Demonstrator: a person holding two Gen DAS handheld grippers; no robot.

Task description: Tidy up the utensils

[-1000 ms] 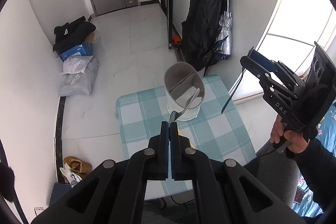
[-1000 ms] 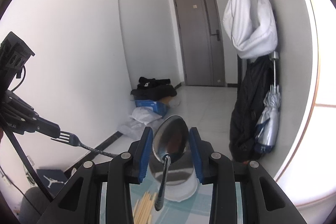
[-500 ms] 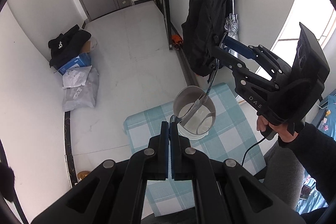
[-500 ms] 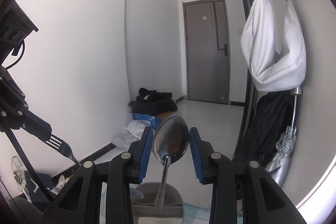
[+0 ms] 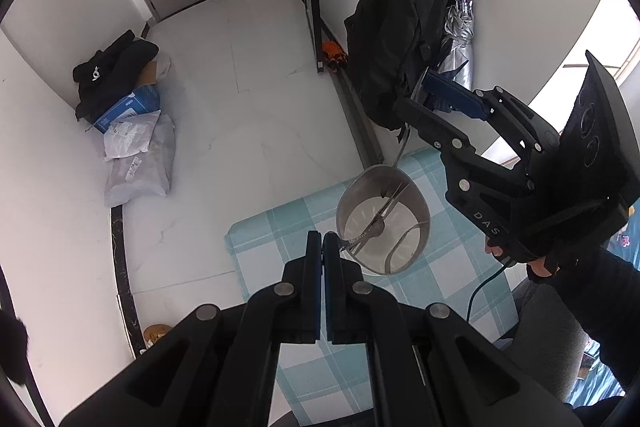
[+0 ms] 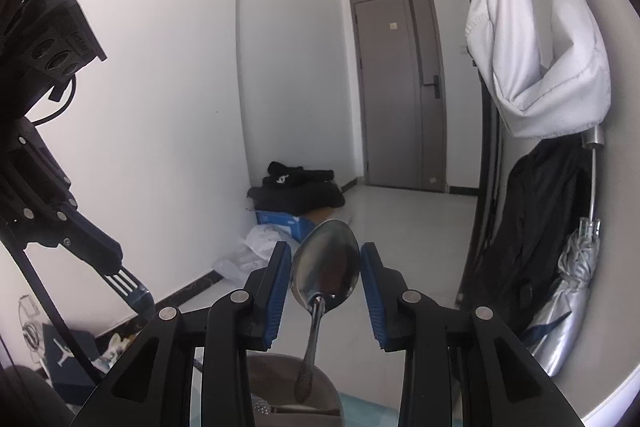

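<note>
Pinching a fork, the left tool points down into the grey holder. The right tool grips a spoon by its bowl, handle hanging over the holder.

I see a small tabletop under a teal-and-white checked cloth, standing on a pale tiled floor. On the cloth sits a grey utensil holder with a white base, near the far right corner. Along the left wall, on the floor, lie dark clothes, a blue box and plastic bags.
</note>
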